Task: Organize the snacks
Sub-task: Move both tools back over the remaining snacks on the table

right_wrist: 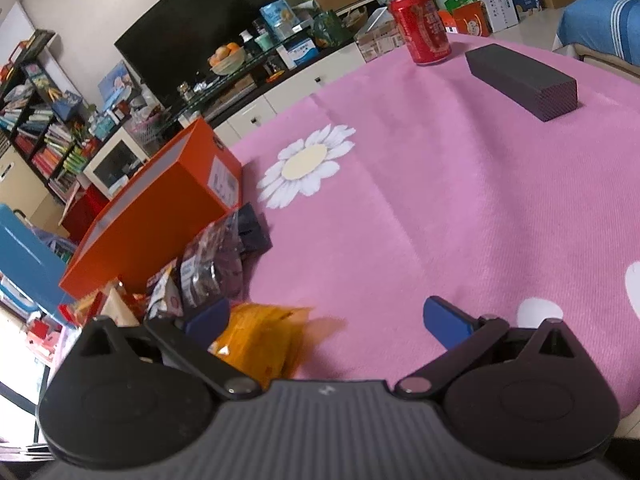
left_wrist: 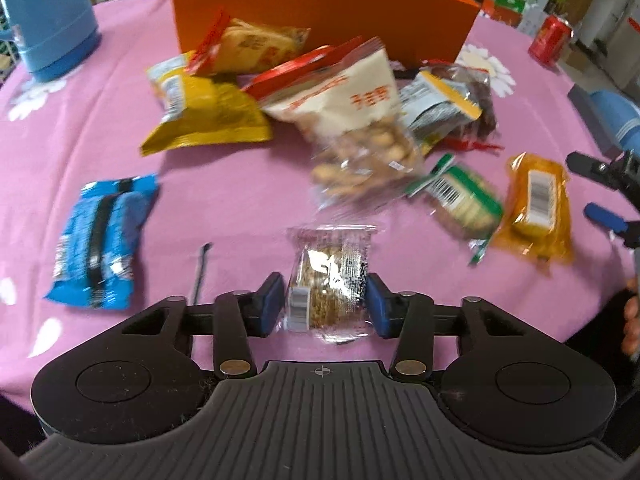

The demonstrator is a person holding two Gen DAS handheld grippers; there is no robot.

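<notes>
Here I see my left gripper (left_wrist: 326, 300) with both blue pads pressed on a clear-wrapped cereal bar (left_wrist: 329, 280) lying on the pink tablecloth (left_wrist: 224, 200); my right gripper (right_wrist: 326, 320) gapes empty, the orange packet (right_wrist: 260, 340) by its left pad.
</notes>
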